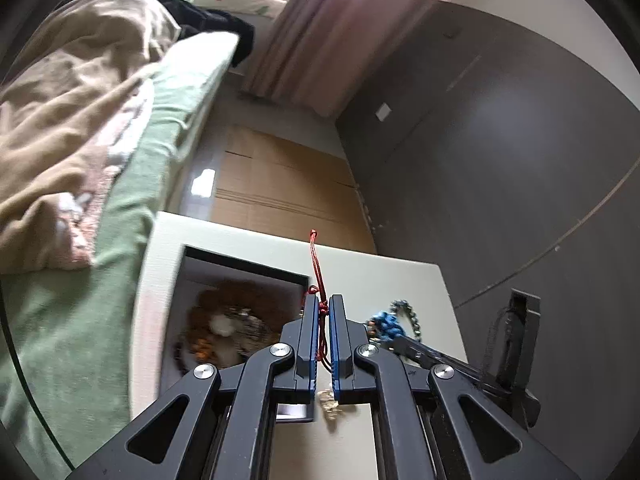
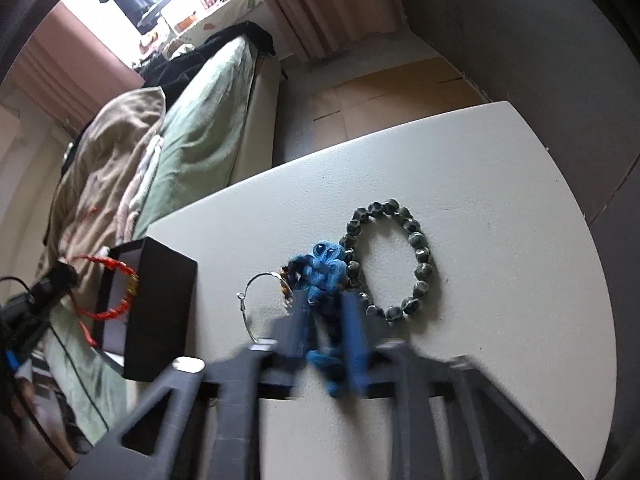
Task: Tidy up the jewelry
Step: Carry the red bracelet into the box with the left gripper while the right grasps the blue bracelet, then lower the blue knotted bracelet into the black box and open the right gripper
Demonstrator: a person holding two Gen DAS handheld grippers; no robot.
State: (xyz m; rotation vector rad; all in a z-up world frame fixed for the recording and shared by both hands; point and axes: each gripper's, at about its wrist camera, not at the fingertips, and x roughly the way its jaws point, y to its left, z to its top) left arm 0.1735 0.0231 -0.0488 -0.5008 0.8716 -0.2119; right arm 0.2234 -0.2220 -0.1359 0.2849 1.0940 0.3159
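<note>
My left gripper (image 1: 324,300) is shut on a red cord bracelet (image 1: 314,256), whose cord sticks out past the fingertips over an open dark box (image 1: 240,266) that holds brown and orange jewelry. In the right wrist view that red bracelet (image 2: 112,292) hangs with a gold charm beside the box (image 2: 160,312), held by the left gripper (image 2: 52,284). My right gripper (image 2: 325,304), blurred, is shut on a blue knitted ornament (image 2: 324,272) lying on the white table (image 2: 500,200). A green bead bracelet (image 2: 420,264) lies just right of it and a thin silver hoop (image 2: 254,308) just left.
A bed with a green sheet (image 1: 100,320) and a tan blanket (image 1: 80,120) runs along the table's left side. Flattened cardboard (image 1: 280,184) covers the floor beyond the table's far edge. A dark wall (image 1: 500,160) and a pink curtain (image 1: 320,40) stand behind.
</note>
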